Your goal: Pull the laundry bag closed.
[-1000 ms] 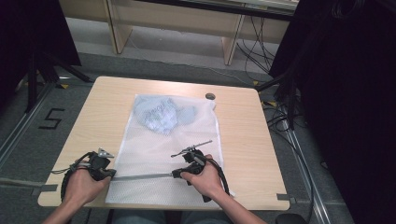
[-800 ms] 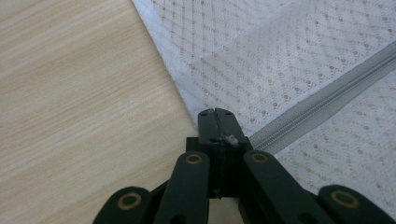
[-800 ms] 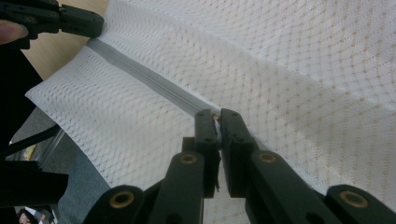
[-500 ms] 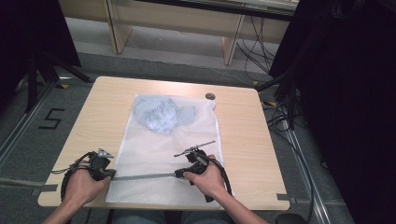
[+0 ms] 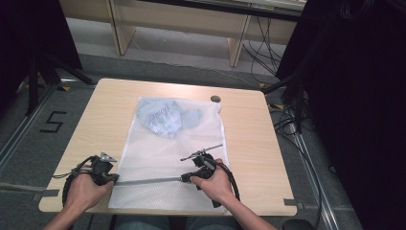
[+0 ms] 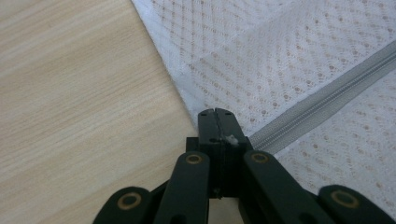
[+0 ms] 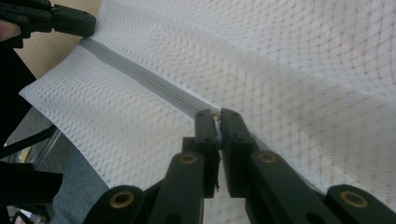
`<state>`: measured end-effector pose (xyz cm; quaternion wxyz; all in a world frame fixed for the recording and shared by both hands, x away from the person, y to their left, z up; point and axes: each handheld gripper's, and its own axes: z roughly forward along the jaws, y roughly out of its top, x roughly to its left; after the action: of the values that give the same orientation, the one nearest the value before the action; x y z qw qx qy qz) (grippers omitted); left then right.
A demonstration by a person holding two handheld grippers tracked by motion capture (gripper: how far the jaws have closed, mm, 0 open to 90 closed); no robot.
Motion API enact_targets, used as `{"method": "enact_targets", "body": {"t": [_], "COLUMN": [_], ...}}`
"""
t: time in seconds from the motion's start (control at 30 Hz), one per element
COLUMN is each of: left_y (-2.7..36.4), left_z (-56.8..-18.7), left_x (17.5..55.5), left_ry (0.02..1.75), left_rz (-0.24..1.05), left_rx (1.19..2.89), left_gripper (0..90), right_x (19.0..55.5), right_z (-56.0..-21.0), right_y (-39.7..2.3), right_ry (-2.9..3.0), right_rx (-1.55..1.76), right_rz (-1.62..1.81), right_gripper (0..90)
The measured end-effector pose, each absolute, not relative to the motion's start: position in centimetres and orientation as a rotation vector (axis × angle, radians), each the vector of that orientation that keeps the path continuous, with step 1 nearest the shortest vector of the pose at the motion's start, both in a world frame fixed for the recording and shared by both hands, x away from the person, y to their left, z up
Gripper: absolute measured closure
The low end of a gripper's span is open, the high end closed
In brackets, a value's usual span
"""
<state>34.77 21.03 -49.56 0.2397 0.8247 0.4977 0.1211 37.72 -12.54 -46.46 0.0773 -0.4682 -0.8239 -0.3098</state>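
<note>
High view: I am pinching the mesh bag's (image 5: 158,158) zipper (image 5: 148,181) with both tools, left tool (image 5: 106,173) at its end, right tool (image 5: 187,178) on the slider.

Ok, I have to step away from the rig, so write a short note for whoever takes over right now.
Left gripper: shut on the mesh laundry bag at the left end of its zipper.
Right gripper: shut on the zipper pull, partway along the zipper.
The bag lies flat on the table with blue clothing inside at the far end.
Left: likely finishing the zipper run; I cannot tell which way.
</note>
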Motion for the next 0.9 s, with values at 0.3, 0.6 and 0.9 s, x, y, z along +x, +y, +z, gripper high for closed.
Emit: {"method": "enact_targets", "body": {"t": [0.3, 0.6, 0.9], "left_y": [21.00, 20.95, 21.05], "left_z": [-49.51, -49.63, -49.58], "left_x": [34.79, 34.76, 34.79], "left_ry": [1.373, 1.371, 1.360], "left_rz": [0.322, 0.335, 0.334], "left_rx": [2.261, 2.242, 2.258], "left_gripper": [90.0, 90.0, 90.0], "right_x": [37.74, 37.75, 37.88], "right_z": [-46.39, -46.50, -46.39], "right_y": [-12.88, -13.21, -13.49], "right_ry": [-2.487, -2.491, -2.497], "right_rx": [-1.397, -1.394, -1.384], "right_rz": [-0.936, -0.961, -0.963], "right_gripper": [86.9, 86.9, 86.9]}}
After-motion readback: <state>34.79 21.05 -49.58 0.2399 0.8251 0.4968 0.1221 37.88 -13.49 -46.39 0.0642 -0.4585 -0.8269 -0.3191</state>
